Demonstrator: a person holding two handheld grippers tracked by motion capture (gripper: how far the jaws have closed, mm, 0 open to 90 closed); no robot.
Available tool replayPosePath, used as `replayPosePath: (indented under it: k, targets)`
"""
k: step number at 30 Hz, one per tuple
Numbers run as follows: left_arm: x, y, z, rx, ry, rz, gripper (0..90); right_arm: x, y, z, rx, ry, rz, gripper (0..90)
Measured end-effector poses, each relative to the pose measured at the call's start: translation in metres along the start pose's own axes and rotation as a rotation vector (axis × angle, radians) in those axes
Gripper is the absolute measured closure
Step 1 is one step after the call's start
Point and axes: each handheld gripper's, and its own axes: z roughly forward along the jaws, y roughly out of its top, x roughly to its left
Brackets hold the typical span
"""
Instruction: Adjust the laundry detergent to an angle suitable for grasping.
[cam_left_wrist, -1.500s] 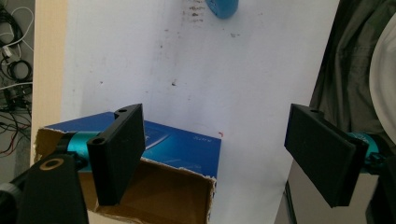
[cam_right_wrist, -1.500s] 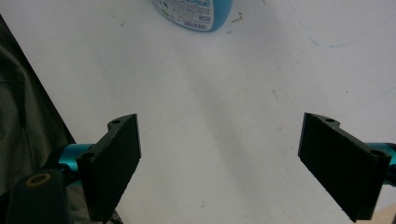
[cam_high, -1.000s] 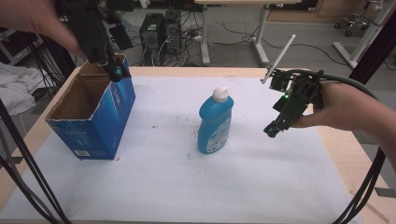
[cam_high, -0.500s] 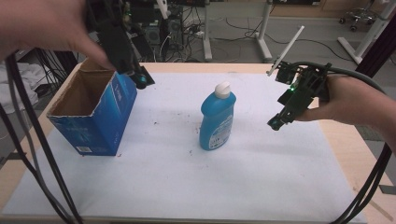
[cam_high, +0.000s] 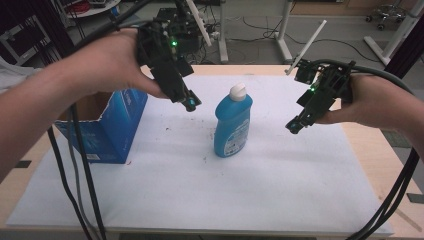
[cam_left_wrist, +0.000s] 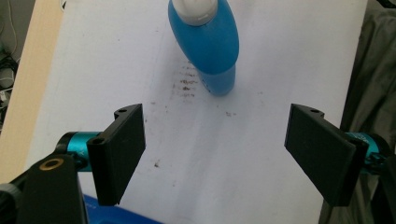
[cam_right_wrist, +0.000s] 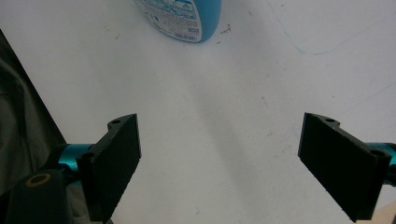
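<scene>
bottle (cam_high: 233, 121) stood upright mid-table on white sheet (cam_high: 280, 190), untouched, right of open blue box (cam_high: 107, 127). we held left gripper (cam_high: 189, 103) and right gripper (cam_high: 295, 125) either side, jaws wide apart, empty. grasp not yet begun; whole job left.

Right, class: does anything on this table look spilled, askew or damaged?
Nothing serious. The blue bottle stands upright and capped, the blue box sits open. Only small dark specks mark the white table cover beside the bottle's base.

Both grippers (cam_high: 190, 104) (cam_high: 295, 125) raised, fingers apart
</scene>
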Motion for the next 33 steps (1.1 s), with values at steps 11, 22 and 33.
replayPosePath:
  k: [11, 22, 33]
  targets:
    - [-0.008, 0.000, 0.051, -0.070, 0.026, -0.086, 20.5, -0.003, -0.001, -0.001, -0.011, 0.001, 0.003, 12.6]
    - [-0.011, 0.004, 0.088, -0.088, 0.041, -0.156, 20.5, -0.005, 0.000, -0.001, -0.018, 0.003, 0.006, 12.6]
    - [-0.007, 0.014, 0.113, -0.082, 0.059, -0.208, 20.5, -0.007, 0.000, 0.000, -0.017, 0.004, 0.014, 12.6]
